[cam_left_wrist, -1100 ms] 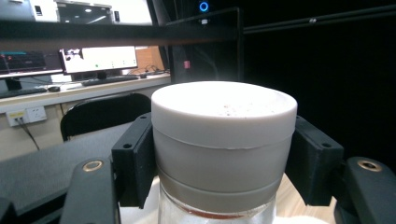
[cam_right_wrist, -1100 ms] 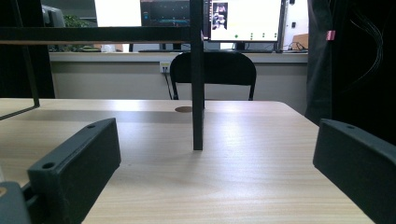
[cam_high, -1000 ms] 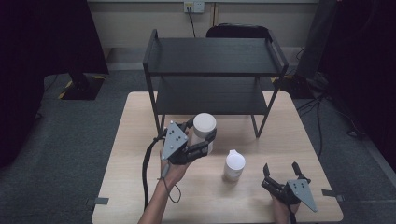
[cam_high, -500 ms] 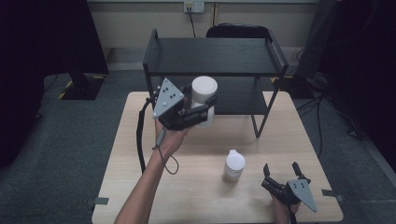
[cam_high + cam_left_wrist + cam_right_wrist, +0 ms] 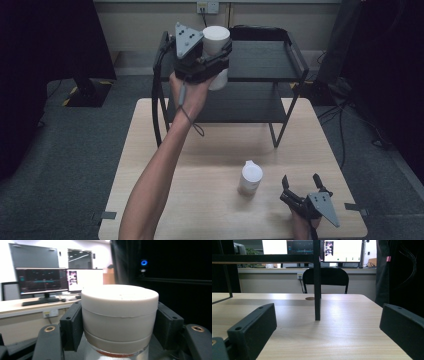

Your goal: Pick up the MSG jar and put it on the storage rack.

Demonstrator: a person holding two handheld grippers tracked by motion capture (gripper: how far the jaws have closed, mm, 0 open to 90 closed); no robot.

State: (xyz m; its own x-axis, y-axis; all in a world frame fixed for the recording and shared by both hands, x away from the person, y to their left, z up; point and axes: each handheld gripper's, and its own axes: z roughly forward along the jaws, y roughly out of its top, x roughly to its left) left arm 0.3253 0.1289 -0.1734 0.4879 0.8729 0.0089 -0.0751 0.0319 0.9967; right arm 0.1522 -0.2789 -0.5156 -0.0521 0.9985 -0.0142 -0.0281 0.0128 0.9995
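My left gripper (image 5: 216, 56) is raised high in front of the black shelf's top tier and is shut on a white-capped jar (image 5: 216, 44). In the left gripper view the jar (image 5: 119, 315) sits between both pads (image 5: 72, 327), its wide cream cap above a silvery body. A small white bottle (image 5: 249, 177) stands upright on the wooden table (image 5: 200, 150), right of centre. My right gripper (image 5: 301, 184) rests near the table's front right corner, open, just right of the bottle. In the right gripper view its jaws (image 5: 329, 327) stand wide apart with nothing between them.
A black two-tier shelf (image 5: 260, 55) stands on the table's far half; one of its legs (image 5: 317, 290) rises ahead of my right gripper. A dark chair (image 5: 325, 277) and a desk with monitors (image 5: 42, 281) lie beyond. Dark curtains flank the table.
My left hand has lifted the jar from the table's middle up and away to the level of the shelf's top tier. The right gripper and small bottle have stayed put.
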